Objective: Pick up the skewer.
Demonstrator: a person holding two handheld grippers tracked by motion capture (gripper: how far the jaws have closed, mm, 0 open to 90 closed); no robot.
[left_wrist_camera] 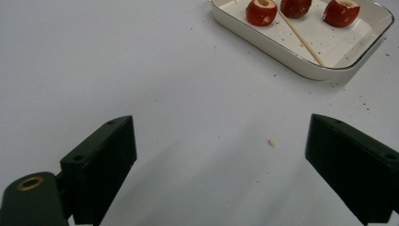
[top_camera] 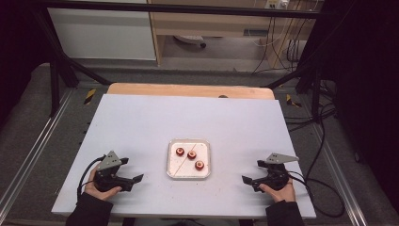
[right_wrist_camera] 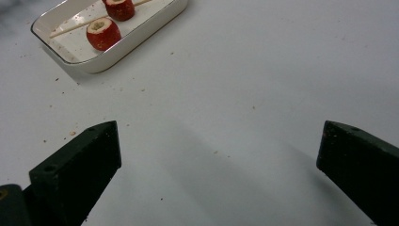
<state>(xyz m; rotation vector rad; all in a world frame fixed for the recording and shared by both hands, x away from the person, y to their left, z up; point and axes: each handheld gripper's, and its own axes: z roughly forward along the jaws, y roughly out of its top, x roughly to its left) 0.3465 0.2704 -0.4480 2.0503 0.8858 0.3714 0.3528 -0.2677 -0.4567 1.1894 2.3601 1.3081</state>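
The table [top_camera: 141, 122] is lying bare around a white tray [top_camera: 188, 174] sitting just below the middle of the high view, with three red fruits [top_camera: 192, 154] and a thin skewer [top_camera: 181, 162] inside it. The left gripper [top_camera: 136, 181] is resting at lower left, the right gripper [top_camera: 245, 180] at lower right, both with jaws spread wide and gripping nothing, both pointing inward at the tray yet well apart from it. The job looks like threading fruit onto the skewer, so one gripper should be taking the skewer near its end while the other is pinching a fruit gently across its sides, hole kept facing the skewer tip.
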